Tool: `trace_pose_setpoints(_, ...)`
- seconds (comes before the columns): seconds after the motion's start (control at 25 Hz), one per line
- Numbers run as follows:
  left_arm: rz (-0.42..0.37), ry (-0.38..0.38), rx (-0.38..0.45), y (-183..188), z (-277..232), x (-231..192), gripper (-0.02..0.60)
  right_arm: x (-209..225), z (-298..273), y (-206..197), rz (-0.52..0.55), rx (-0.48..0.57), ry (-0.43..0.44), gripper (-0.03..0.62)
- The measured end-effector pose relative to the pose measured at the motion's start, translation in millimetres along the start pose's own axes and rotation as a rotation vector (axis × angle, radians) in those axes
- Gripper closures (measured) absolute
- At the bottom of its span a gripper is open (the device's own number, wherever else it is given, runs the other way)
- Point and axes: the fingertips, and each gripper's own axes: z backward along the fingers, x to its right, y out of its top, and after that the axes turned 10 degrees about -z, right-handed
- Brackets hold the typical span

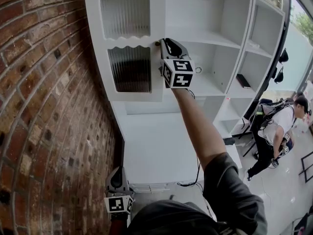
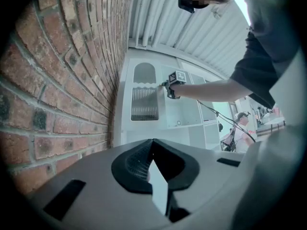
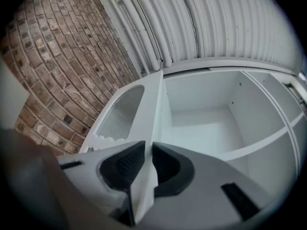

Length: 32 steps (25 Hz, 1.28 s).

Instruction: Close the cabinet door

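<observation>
Two grippers: both show in the head view, one high, one low.
Right gripper (image 1: pixel 163 45): upper centre of the head view, arm stretched up to it; jaws clamped on the free edge of the cabinet door (image 1: pixel 131 48).
Cabinet door: white, two ribbed glass panels (image 1: pixel 129 68), upper one arched; stands open, swung out from the cabinet (image 1: pixel 222 43), upper left of the head view, beside the brick wall (image 1: pixel 44 106).
Right gripper view: door edge runs down between the two dark pads; bare white shelves to the right.
Left gripper (image 1: pixel 117 176): lower left of the head view, near the wall; jaws together, nothing held.
Background: a person (image 1: pixel 276 131) at the right edge.
</observation>
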Motion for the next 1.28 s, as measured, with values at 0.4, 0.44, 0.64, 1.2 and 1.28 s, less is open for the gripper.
trace_pose_setpoints(0.4, 0.004, 0.009, -0.013, -3.8, -5.7, -1.7, 0.58, 5.5, -10.1, -6.1, 0.005, -0.006, -0.004, 0.551)
trace_pose_setpoints(0.44, 0.004, 0.01, -0.012, -4.4, -6.1, -1.6, 0.58, 5.6, -11.1, -6.5, 0.006, -0.007, -0.004, 0.551)
trace_pose_setpoints(0.64, 0.006, 0.017, -0.016, -7.0, -5.8, -3.0, 0.58, 8.2, -14.8, -10.0, 0.011, -0.014, -0.007, 0.556)
trace_pose_setpoints(1.2, 0.01, 0.037, -0.026, -10.8, -1.3, -6.4, 0.58, 13.4, -24.2, -15.6, 0.032, -0.042, -0.007, 0.562)
trace_pose_setpoints(1.28, 0.01, 0.04, -0.026, -10.9, -0.7, -6.2, 0.58, 13.6, -24.5, -15.7, 0.032, -0.045, -0.005, 0.562)
